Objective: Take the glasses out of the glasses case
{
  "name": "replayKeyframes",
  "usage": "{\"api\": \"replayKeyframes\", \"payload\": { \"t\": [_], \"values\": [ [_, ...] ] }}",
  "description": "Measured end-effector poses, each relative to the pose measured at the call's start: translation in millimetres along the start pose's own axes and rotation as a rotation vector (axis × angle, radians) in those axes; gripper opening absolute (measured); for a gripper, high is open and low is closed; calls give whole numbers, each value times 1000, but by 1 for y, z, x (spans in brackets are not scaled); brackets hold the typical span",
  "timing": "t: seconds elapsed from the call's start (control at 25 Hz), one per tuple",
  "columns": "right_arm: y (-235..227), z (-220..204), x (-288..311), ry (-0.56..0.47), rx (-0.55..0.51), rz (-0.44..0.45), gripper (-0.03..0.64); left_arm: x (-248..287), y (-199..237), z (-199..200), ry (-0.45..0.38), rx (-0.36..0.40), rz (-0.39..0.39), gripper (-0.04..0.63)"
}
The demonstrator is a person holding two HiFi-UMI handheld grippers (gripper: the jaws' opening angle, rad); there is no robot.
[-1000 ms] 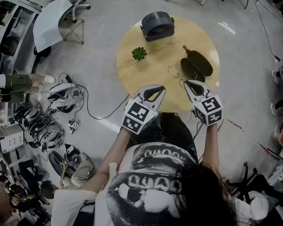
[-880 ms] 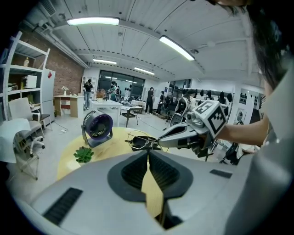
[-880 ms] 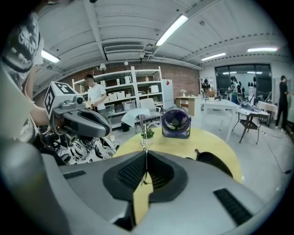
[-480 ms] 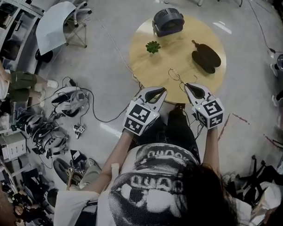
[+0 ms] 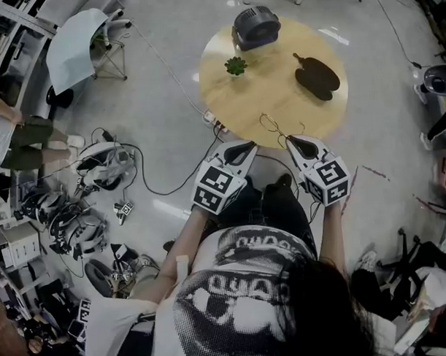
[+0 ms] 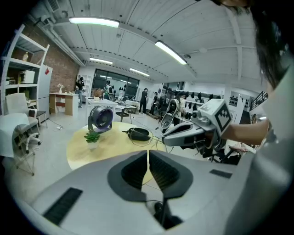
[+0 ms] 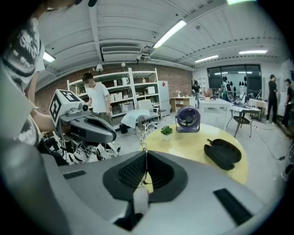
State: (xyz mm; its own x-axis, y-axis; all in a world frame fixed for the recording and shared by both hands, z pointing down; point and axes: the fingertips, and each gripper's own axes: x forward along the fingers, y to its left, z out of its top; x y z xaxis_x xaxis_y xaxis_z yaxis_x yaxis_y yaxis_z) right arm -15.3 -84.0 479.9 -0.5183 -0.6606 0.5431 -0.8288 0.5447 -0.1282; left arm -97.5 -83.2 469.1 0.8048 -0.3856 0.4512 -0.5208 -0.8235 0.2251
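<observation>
Out of the case and up in the air: thin wire glasses (image 5: 272,125), over the near rim of the round table (image 5: 271,91), between the two tongs. Clamped shut on one end, the right gripper (image 5: 289,139); shut likewise, seemingly on the other end, the left gripper (image 5: 245,145). Farther back, well apart, the black case (image 5: 317,77) lying open, then plant (image 5: 236,65) and fan (image 5: 256,26).

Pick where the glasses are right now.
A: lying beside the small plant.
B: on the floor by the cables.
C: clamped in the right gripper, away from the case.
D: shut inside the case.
C: the right gripper view shows the thin wire of the glasses pinched in the closed jaws of the right gripper, while the case lies apart on the table.
</observation>
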Motion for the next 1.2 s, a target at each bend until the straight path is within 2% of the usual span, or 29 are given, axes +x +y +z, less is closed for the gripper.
{"api": "replayKeyframes", "payload": {
  "t": [0.32, 0.6, 1.2],
  "values": [
    [2, -14, -24, 8, 20, -20, 6, 6, -16, -2, 7, 10, -19, 20],
    [-4, -42, -66, 11, 48, -22, 6, 19, -48, 3, 14, 24, -8, 20],
    [-2, -119, -173, -7, 88, 1, 6, 29, -181, -22, 34, 39, 6, 20]
  ]
}}
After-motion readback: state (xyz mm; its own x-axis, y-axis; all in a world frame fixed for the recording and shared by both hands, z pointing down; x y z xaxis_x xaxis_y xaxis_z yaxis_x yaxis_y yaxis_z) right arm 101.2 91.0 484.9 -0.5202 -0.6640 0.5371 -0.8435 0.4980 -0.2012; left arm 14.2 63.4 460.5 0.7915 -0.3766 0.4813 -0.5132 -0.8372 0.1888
